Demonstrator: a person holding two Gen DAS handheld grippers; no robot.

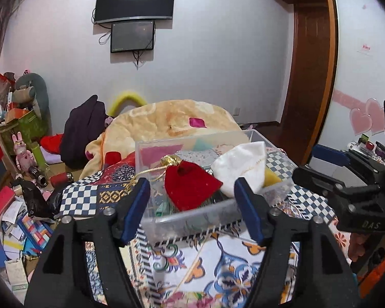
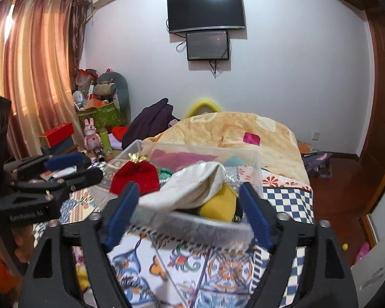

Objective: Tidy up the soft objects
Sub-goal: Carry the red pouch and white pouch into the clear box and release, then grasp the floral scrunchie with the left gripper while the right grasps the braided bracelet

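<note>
Both grippers, left gripper (image 1: 192, 195) and right gripper (image 2: 190, 205), gape empty before the clear bin (image 1: 192, 218); next, tucking the white sock (image 2: 192, 184) in.

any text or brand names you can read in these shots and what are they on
"DAS": on the black body of the right gripper, seen from the left wrist camera.
"GenRobot.AI": on the black body of the left gripper, seen from the right wrist camera.
Red sticker on the door: too blurred to read.
Boxes and papers on the floor: too small to read.
</note>
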